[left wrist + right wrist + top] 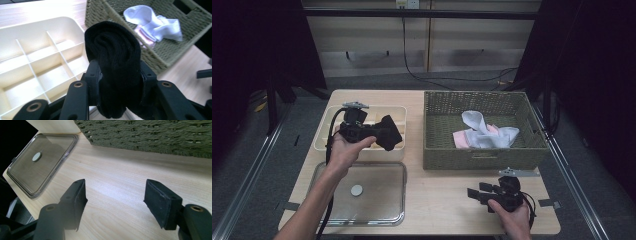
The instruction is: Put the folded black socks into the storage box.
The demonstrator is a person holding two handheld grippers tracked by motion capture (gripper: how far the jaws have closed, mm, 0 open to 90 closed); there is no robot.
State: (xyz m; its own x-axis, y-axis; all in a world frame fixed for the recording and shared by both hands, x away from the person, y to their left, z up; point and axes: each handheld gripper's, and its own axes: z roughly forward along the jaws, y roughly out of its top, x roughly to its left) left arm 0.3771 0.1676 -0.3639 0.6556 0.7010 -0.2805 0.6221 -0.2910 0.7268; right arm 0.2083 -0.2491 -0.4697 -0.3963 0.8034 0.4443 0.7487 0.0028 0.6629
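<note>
A rolled black sock [115, 57] is clamped between the jaws of my left gripper [120, 75], which hangs over the right side of the cream divided tray [327, 125]. From above, the black sock [388, 132] sits over the tray's right-hand compartments, and the left gripper [379, 135] points toward the basket. My right gripper [473, 194] rests low over the table's front right, open, nothing between its pads [78, 202]. White and pink socks [484, 132] lie in the green woven basket [482, 157].
A clear lid [362, 192] with a round grey knob [356, 190] lies flat at the front left, below the tray. The basket's woven wall [150, 135] stands close ahead of the right gripper. Bare wood lies between lid and right gripper.
</note>
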